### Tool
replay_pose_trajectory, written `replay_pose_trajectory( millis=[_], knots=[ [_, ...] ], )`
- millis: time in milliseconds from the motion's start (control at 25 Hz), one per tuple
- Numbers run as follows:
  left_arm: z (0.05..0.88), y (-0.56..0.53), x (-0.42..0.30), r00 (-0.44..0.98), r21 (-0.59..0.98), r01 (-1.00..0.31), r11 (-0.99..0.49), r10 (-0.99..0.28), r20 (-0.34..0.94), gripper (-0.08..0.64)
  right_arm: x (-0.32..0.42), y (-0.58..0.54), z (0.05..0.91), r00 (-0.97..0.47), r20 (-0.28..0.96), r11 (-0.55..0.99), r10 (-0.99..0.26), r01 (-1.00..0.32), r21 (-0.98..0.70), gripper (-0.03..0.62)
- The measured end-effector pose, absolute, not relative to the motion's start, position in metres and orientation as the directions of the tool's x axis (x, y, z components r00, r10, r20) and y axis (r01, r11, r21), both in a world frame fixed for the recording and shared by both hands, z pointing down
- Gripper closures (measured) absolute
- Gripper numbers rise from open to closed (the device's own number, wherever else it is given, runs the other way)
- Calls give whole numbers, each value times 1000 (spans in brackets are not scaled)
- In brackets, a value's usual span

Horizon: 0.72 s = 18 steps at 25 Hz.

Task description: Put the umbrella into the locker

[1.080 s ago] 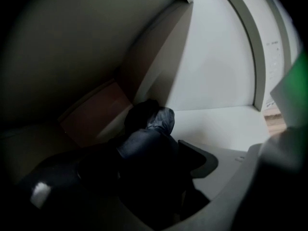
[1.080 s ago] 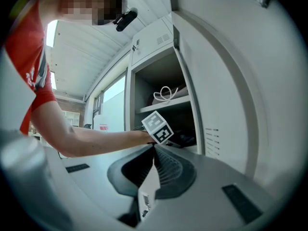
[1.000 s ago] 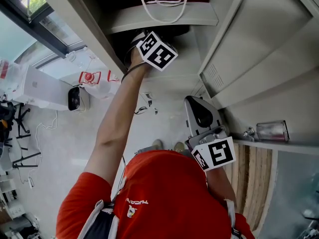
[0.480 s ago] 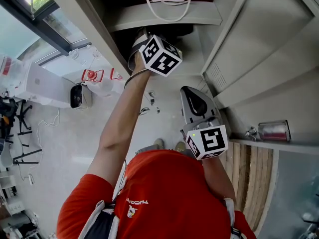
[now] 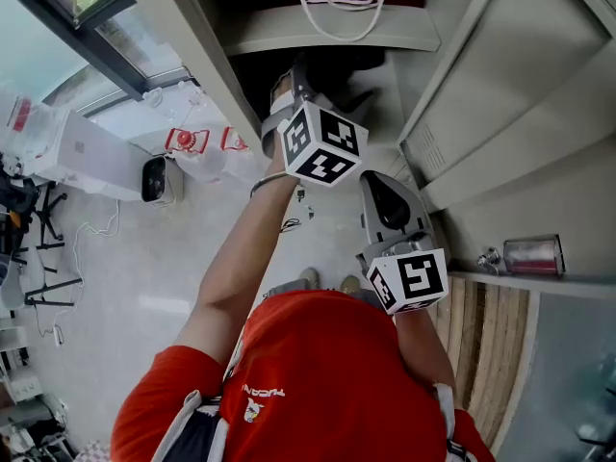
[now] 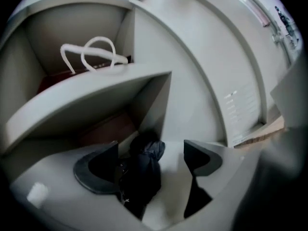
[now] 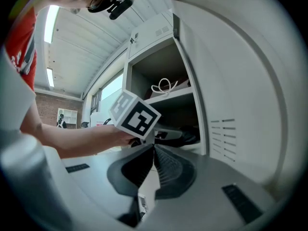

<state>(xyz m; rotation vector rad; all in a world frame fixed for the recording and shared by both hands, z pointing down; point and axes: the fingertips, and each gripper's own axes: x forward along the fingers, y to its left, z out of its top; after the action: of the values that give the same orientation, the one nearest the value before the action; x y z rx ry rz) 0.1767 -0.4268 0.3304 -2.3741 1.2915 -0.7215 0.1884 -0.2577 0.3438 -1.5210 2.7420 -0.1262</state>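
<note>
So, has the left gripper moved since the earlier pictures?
Yes. The left gripper has pulled back from the shelf toward the person; its jaws have just been opening, the umbrella loose between them.

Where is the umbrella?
In the left gripper view, low centre, the dark umbrella lies in the locker's lower compartment under the shelf with the white-handled bag, between the left hand-held gripper's jaws, which have just been opening.
</note>
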Motion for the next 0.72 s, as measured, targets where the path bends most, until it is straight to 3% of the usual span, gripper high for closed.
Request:
replay_pose_trajectory(
  millis=[320,480,720],
  knots=[
    [311,-358,180,587,-394,-706,-589,-797,139,155,202,-240,339,-515,19,511,-857,-855,-91,589],
    [293,-321,170,635,-306,-730,-611,-772,26,277,204,-230,332,-523,12,520,-853,-850,-86,589],
    [285,-278,157,662,-146,-743,-653,-749,-24,375,204,-217,321,-535,-17,534,-845,-840,-96,589]
  ],
)
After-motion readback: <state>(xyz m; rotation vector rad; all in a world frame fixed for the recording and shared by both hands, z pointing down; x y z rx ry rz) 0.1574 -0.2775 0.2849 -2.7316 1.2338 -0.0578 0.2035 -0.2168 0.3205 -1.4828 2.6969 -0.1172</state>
